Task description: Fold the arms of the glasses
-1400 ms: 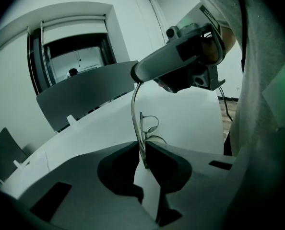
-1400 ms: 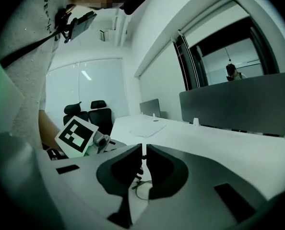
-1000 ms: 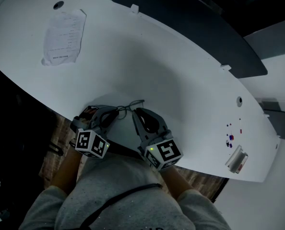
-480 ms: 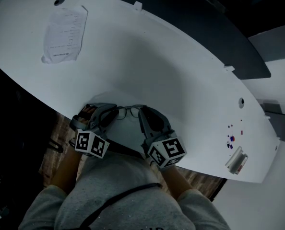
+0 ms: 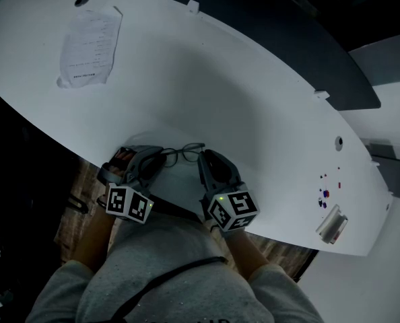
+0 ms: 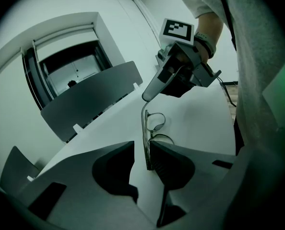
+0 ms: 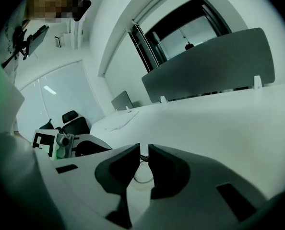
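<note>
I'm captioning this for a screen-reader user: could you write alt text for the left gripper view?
The left gripper has its jaws, which have just been opening, apart around one end of the glasses on the white table. The right gripper, its jaws also just opening, is at their far end.

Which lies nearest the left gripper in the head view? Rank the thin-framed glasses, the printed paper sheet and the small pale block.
1. Thin-framed glasses, one arm between the left gripper's fingers, which have just been opening.
2. Printed paper sheet, far left.
3. Small pale block, right end.
</note>
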`<state>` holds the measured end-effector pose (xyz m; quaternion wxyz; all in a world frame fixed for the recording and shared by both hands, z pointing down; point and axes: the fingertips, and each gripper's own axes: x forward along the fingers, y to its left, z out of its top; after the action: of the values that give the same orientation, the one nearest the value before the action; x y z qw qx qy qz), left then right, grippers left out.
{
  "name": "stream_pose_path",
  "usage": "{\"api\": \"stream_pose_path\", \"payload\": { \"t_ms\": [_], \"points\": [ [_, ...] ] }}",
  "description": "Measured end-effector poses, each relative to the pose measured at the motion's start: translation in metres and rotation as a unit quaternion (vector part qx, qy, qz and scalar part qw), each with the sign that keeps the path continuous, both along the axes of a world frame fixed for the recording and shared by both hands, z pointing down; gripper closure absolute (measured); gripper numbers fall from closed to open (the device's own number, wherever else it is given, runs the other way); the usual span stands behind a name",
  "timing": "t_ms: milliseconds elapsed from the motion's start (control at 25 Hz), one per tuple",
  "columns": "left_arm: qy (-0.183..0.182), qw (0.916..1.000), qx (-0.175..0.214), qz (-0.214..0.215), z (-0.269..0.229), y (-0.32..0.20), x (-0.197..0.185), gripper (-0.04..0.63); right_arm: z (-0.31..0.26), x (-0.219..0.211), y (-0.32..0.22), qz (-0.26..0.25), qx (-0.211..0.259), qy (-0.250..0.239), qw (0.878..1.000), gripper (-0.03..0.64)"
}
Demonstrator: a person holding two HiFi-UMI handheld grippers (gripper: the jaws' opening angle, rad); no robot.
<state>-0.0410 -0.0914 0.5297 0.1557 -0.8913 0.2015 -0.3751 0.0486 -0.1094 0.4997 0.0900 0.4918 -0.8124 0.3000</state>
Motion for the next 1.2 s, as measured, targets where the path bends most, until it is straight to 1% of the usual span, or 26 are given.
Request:
{"api": "stream_pose_path", "payload": {
  "t_ms": [320, 640, 720, 800, 840, 1040, 1200],
  "points": [
    [0.0, 1.0, 0.005, 0.002, 0.001, -0.001, 0.0, 0.495, 0.019, 0.005, -0.004, 0.012, -0.018, 0.008, 1.0, 0.549],
    [0.006, 1.0, 0.004, -0.004, 0.002, -0.003, 0.0, 0.495, 0.026, 0.006, -0.006, 0.008, -0.023, 0.018, 1.0, 0.549],
    [0.003, 1.0, 0.007, -0.002, 0.001, -0.003, 0.0, 0.495, 0.028, 0.007, -0.007, 0.007, -0.029, 0.031, 0.999, 0.549],
    [0.002, 1.0, 0.009, -0.001, 0.001, -0.004, 0.001, 0.495, 0.032, 0.009, -0.006, 0.007, -0.035, 0.058, 0.998, 0.55],
    [0.002, 1.0, 0.009, -0.001, 0.001, -0.005, 0.001, 0.495, 0.034, 0.01, -0.007, 0.007, -0.036, 0.07, 0.997, 0.588],
    [0.003, 0.9999, 0.01, 0.0, 0.001, -0.006, 0.001, 0.495, 0.035, 0.011, -0.008, 0.002, -0.032, 0.089, 0.995, 0.588],
    [0.005, 0.9999, 0.011, -0.001, 0.0, -0.007, 0.001, 0.495, 0.039, 0.009, -0.007, -0.02, -0.024, 0.148, 0.988, 0.588]
  ]
}}
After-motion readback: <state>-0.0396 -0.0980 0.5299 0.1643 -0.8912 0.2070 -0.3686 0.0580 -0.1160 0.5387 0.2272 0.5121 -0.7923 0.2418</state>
